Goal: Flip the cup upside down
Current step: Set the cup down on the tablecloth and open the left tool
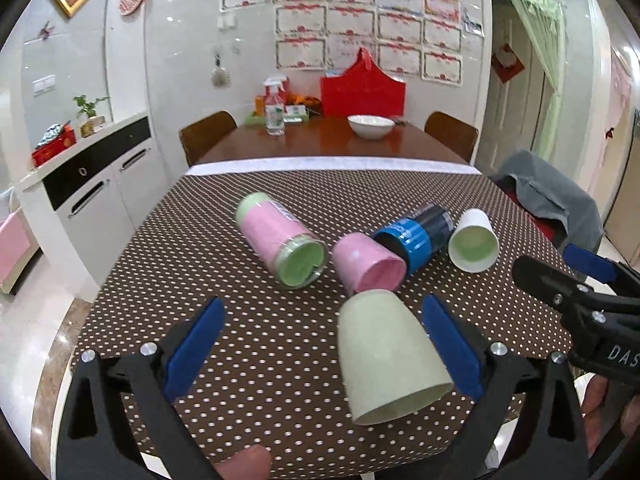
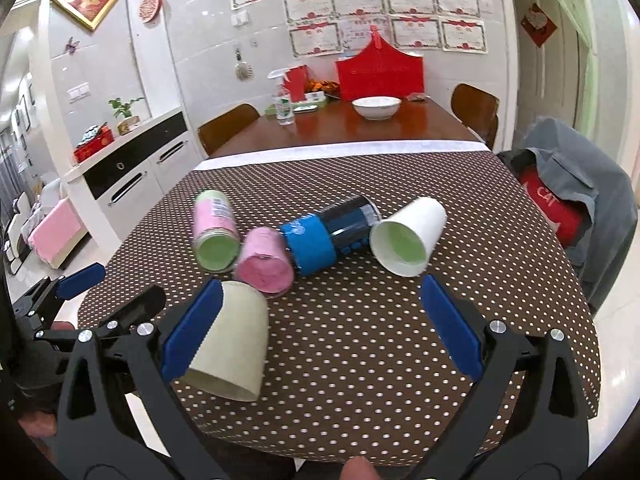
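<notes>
With the pale green cup (image 1: 390, 356) sitting mouth-down on the dotted bench (image 1: 280, 344), just beside the left tool's (image 1: 326, 350) right pad, both tools are gaping wide, so the left tool is probably needing to center before pinching.

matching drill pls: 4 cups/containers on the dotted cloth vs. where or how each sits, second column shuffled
Things:
1. pale green cup
2. white cup
3. blue container
4. tall pink container

States:
A. on its side, far right of the row, green inside facing the cameras
B. mouth down, nearest the grippers
C. on its side, far left of the row
D. on its side between the small pink cup and the white cup

Pairs: 1-B, 2-A, 3-D, 4-C
</notes>
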Demonstrator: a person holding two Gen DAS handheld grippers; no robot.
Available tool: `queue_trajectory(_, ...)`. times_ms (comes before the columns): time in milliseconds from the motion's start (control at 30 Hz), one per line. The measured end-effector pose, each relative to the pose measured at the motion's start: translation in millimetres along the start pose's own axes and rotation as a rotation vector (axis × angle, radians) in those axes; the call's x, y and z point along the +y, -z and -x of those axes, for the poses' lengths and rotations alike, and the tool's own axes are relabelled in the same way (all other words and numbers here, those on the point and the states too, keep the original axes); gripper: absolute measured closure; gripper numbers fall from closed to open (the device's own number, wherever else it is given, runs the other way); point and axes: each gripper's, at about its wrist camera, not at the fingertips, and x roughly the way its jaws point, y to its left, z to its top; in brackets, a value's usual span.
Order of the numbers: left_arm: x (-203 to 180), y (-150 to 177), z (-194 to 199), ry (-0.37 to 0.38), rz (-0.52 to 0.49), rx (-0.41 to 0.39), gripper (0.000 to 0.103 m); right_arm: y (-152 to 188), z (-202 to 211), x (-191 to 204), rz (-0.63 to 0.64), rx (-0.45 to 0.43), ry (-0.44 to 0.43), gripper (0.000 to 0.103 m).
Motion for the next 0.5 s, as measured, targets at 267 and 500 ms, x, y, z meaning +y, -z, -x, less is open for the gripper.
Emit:
queue_trajectory(267,25.1,-1.5,29.6,-0.042,0.05,-0.067,0.006,-9.9,9.8,14.9,0.021,-0.009,-0.046,0.006)
queue_trajectory(500,41.2,1.0,47.1,-0.08,0.061,-0.108,0.006,-12.9,14.5,22.5,0.03,-0.006,-0.079,0.006)
